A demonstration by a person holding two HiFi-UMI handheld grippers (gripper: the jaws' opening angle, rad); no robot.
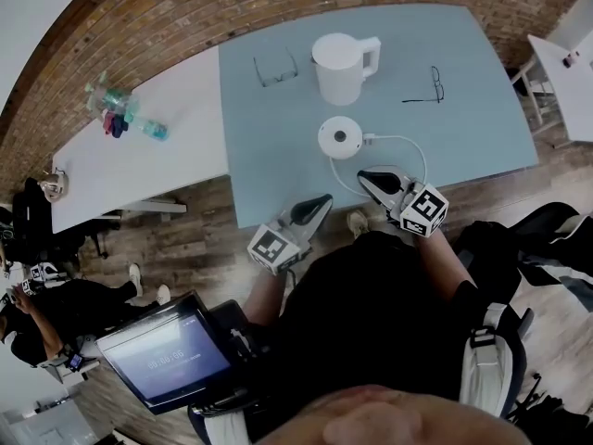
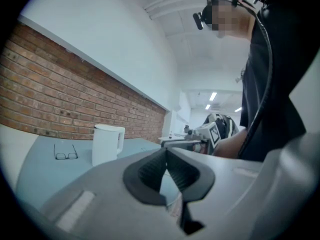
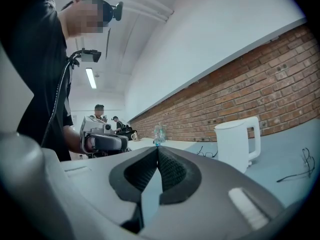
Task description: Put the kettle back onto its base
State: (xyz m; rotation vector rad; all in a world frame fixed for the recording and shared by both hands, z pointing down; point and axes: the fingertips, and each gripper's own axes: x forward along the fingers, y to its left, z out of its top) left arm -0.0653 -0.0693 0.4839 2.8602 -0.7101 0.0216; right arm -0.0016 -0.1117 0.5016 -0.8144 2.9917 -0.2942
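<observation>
The white kettle (image 1: 344,65) stands upright on the blue table (image 1: 482,128), beyond its round white base (image 1: 341,138), with a gap between them. The base's cord loops towards the table's near edge. My left gripper (image 1: 324,201) is at the near edge, shut and empty, well short of the base. My right gripper (image 1: 365,175) is just over the edge near the cord, also shut and empty. The left gripper view has the kettle (image 2: 107,144) ahead to the left of the closed jaw tips (image 2: 166,151). In the right gripper view the kettle (image 3: 239,141) is right of the tips (image 3: 157,149).
Two pairs of glasses lie on the blue table, one (image 1: 276,68) left of the kettle and one (image 1: 428,88) to its right. A white table (image 1: 139,156) with bottles (image 1: 116,105) adjoins on the left. A screen (image 1: 171,352) sits low at my left.
</observation>
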